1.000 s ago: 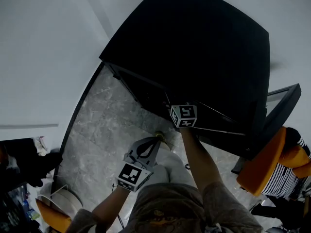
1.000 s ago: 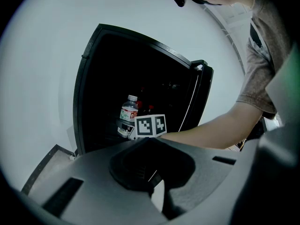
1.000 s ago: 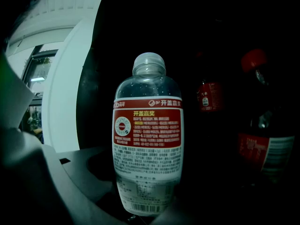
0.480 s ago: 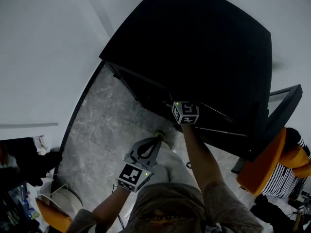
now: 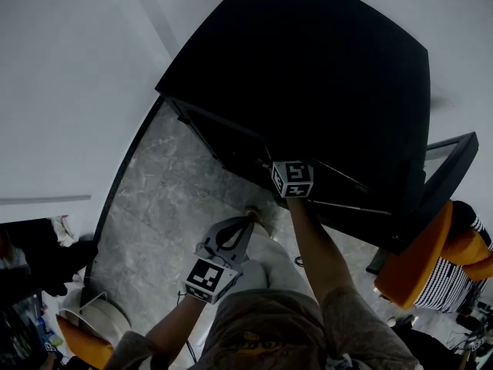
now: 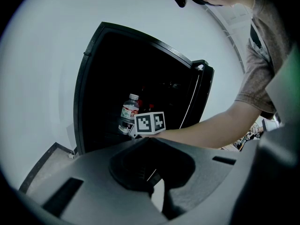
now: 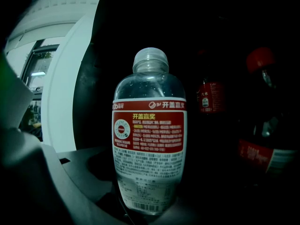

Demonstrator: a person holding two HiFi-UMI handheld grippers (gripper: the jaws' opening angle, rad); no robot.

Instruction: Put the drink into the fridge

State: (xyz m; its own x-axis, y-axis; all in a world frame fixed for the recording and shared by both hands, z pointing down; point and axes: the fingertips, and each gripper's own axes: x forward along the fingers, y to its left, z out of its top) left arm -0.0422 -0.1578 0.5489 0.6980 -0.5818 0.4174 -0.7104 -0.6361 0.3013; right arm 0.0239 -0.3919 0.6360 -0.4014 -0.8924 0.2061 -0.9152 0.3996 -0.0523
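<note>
Clear bottle in right tongs, arm outstretched (into fridge).

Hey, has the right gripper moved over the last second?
Yes, slightly: in the head view the right gripper, holding the bottle, has edged farther into the fridge, past its fixed front edge.

The bottle was in the right gripper, inside the fridge, with other bottles behind it to the right. The left gripper hung outside, above the floor.
</note>
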